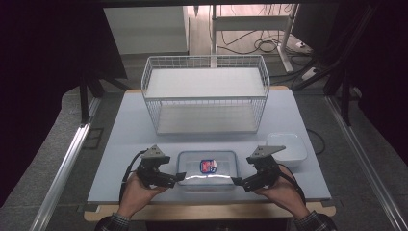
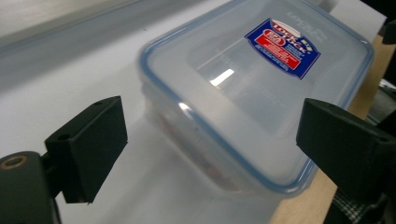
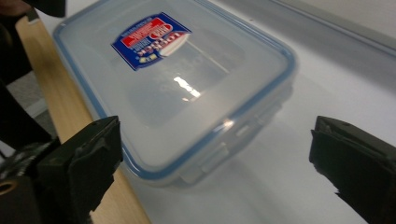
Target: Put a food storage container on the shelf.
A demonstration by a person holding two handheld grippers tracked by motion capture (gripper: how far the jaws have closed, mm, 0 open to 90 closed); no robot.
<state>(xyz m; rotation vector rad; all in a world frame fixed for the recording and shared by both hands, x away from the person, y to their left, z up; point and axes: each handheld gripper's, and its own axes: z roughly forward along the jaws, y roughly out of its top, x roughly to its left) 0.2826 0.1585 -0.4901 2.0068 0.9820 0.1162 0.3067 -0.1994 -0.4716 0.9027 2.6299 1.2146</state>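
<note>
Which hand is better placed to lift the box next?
Neither clearly: left tool and right tool sit open at opposite ends of the box. It probably needs both.

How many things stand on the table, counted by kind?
Clear rectangular plastic box with blue-rimmed lid and sticker: 1
Small white plastic tub: 1
White wire shelf rack: 1
Hand-held black tongs: 2, left and right, both open
Total: 5

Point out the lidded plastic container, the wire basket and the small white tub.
lidded plastic container [image 1: 207, 167], high view, on its label.
wire basket [image 1: 204, 98], high view, on its front top rim.
small white tub [image 1: 288, 150], high view, on its lid.
</note>
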